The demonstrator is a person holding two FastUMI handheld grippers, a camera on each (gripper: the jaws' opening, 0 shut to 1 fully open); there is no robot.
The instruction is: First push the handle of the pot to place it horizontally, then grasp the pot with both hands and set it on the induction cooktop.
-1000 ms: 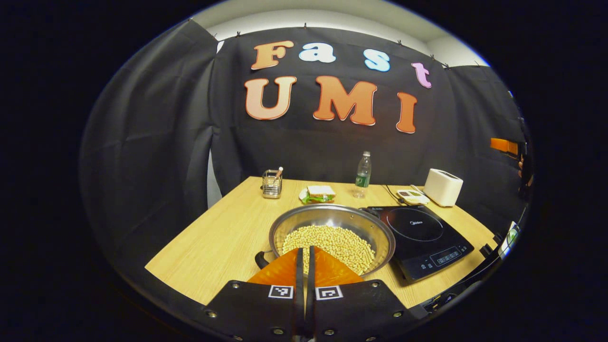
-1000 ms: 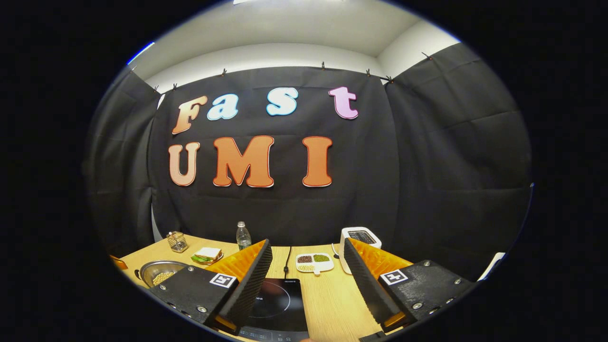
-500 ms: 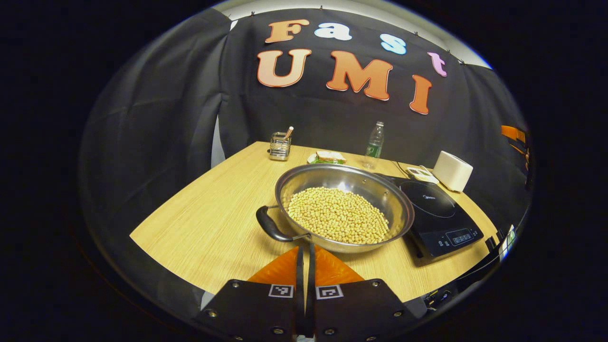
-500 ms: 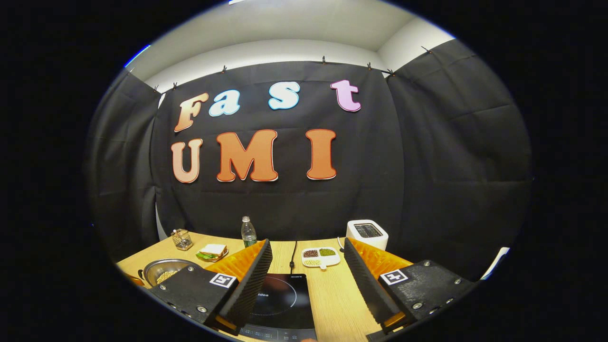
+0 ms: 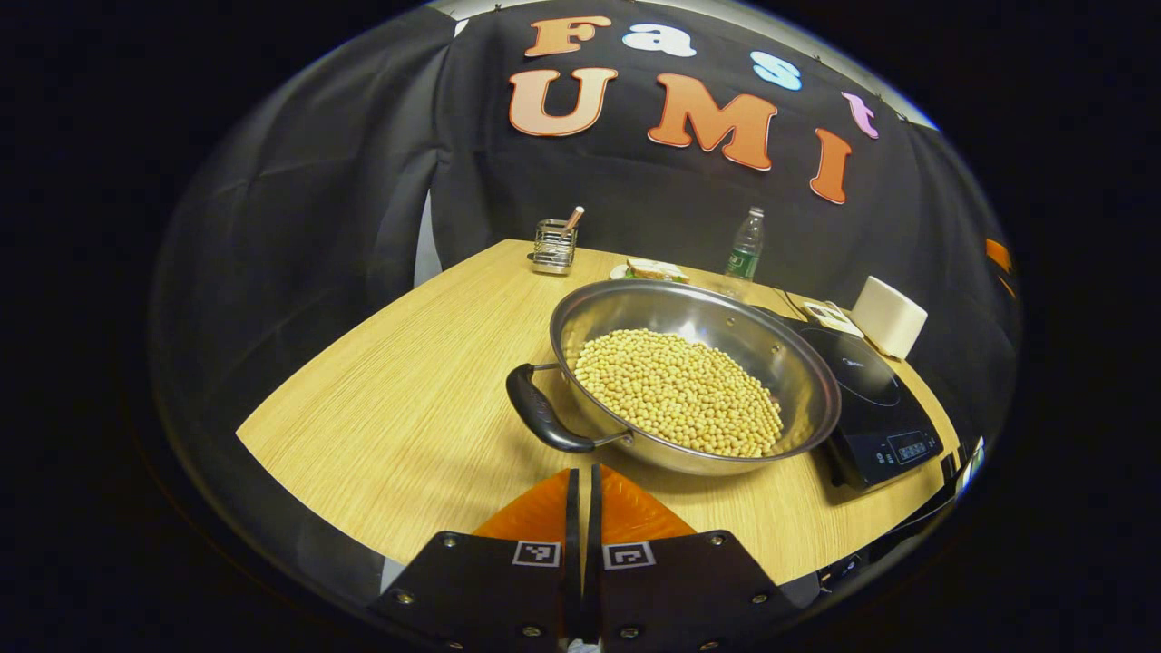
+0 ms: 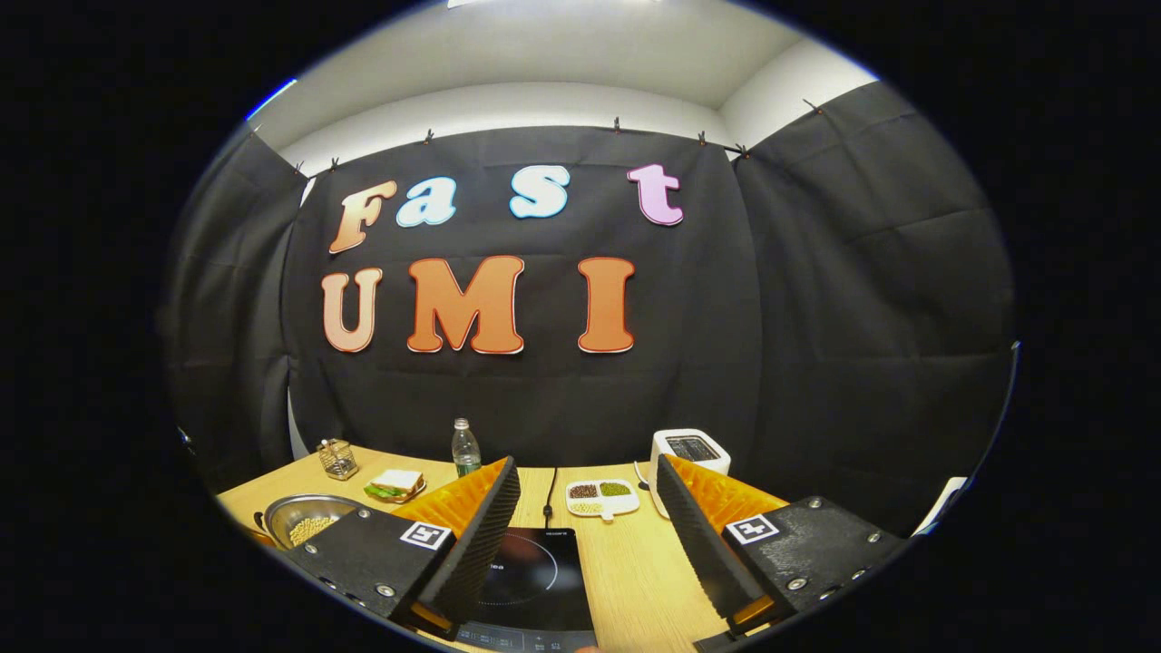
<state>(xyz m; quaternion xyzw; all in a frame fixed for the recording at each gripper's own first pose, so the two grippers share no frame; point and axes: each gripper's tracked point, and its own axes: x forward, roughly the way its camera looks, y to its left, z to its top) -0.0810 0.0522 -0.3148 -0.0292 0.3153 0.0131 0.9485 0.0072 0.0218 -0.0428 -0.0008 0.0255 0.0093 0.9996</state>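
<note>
A wide steel pot [image 5: 726, 326] full of pale beans stands on the wooden table [image 5: 408, 408], and its black handle [image 5: 542, 421] points toward the near left. My left gripper [image 5: 584, 476] is shut with nothing in it, hanging just short of that handle and slightly to its right. The black induction cooktop [image 5: 875, 408] lies right beside the pot on its right. In the right gripper view, my right gripper [image 6: 585, 485] stands open above the cooktop [image 6: 531, 580], with the pot [image 6: 304, 521] far off to the left.
Along the back of the table stand a wire holder [image 5: 551, 247], a sandwich on a plate [image 5: 651, 269], a water bottle [image 5: 745, 247] and a white toaster [image 5: 889, 316]. A small divided dish of beans [image 6: 599, 497] lies behind the cooktop. The table's front edge is close below me.
My left gripper has risen and tilted down, so the pot and its handle now show in full and closer. The right gripper has hardly moved.
</note>
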